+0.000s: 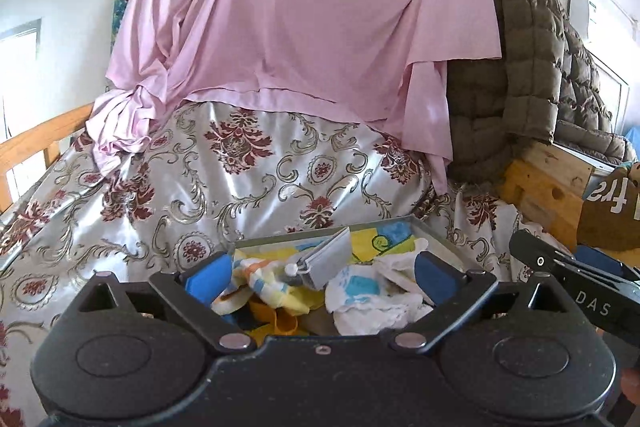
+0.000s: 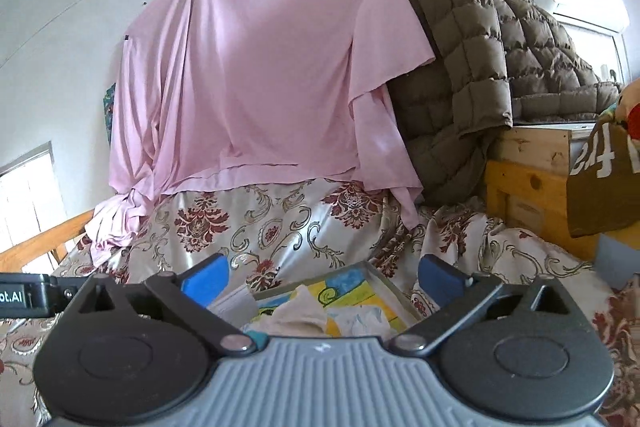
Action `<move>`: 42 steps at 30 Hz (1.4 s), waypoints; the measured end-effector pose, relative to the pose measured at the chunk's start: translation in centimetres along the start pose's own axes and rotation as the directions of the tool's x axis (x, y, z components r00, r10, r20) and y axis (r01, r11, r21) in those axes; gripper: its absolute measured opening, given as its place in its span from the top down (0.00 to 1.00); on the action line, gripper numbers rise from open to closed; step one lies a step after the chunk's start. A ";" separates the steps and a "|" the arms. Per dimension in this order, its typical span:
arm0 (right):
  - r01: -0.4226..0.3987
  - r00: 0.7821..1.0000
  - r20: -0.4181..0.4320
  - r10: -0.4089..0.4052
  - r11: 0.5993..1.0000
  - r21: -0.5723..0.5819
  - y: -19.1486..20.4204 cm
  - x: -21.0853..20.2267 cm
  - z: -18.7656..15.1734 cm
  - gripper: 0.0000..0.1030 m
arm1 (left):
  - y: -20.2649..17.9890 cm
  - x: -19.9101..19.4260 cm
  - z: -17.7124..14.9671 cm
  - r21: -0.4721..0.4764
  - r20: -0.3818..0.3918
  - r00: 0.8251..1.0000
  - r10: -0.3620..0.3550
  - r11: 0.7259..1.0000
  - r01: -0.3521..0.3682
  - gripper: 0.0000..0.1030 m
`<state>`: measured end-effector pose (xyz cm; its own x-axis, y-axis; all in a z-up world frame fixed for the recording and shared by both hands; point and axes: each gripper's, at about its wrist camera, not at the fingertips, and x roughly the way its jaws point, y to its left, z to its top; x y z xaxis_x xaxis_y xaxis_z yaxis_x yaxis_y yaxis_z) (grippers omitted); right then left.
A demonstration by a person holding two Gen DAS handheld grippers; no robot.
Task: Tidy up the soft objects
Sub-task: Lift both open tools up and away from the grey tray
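Note:
A shallow grey box (image 1: pixel 438 235) with a yellow and blue lining lies on the floral bedspread (image 1: pixel 240 167). In it are a crumpled white cloth with blue print (image 1: pixel 360 295), a striped yellow cloth (image 1: pixel 268 283) and a grey folded piece (image 1: pixel 332 259). My left gripper (image 1: pixel 322 267) hovers over the box, open, its blue pads (image 1: pixel 210 275) wide apart and touching nothing. In the right wrist view the same box (image 2: pixel 394 291) holds a pale cloth (image 2: pixel 300 315). My right gripper (image 2: pixel 323 277) stands open above it, holding nothing.
A pink sheet (image 1: pixel 300 7) hangs on the wall behind the bed. A brown quilted jacket (image 1: pixel 528 67) drapes over a wooden crate (image 1: pixel 548 183) at right, beside a brown lettered bag (image 1: pixel 616 211). A wooden bed rail (image 1: pixel 40 139) runs along the left.

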<state>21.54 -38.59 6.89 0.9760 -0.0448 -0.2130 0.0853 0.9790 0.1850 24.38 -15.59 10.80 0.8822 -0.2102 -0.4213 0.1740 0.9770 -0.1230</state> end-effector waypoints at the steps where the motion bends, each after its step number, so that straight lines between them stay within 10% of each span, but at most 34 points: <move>1: 0.001 1.000 -0.002 -0.001 1.000 -0.003 0.2 -0.4 -0.2 0.00 | 0.1 -0.3 -0.1 -0.006 -0.001 1.000 -0.002 1.000 0.002 0.05; 19: 0.087 0.996 -0.008 -0.087 0.991 0.105 0.2 -7.5 -4.8 0.00 | 1.8 -6.3 -5.2 -0.052 0.092 0.994 0.053 0.997 -0.048 0.01; 42: 0.172 0.985 0.011 -0.172 0.984 -0.040 5.8 -14.7 -6.3 0.00 | 9.1 -12.1 -11.1 -0.131 0.073 0.982 0.172 0.978 -0.162 0.01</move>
<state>6.41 -31.02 5.08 0.9490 -0.2148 -0.2308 0.2442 0.9638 0.1073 10.43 -4.54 4.83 0.9286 -0.0354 -0.3695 -0.0301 0.9850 -0.1699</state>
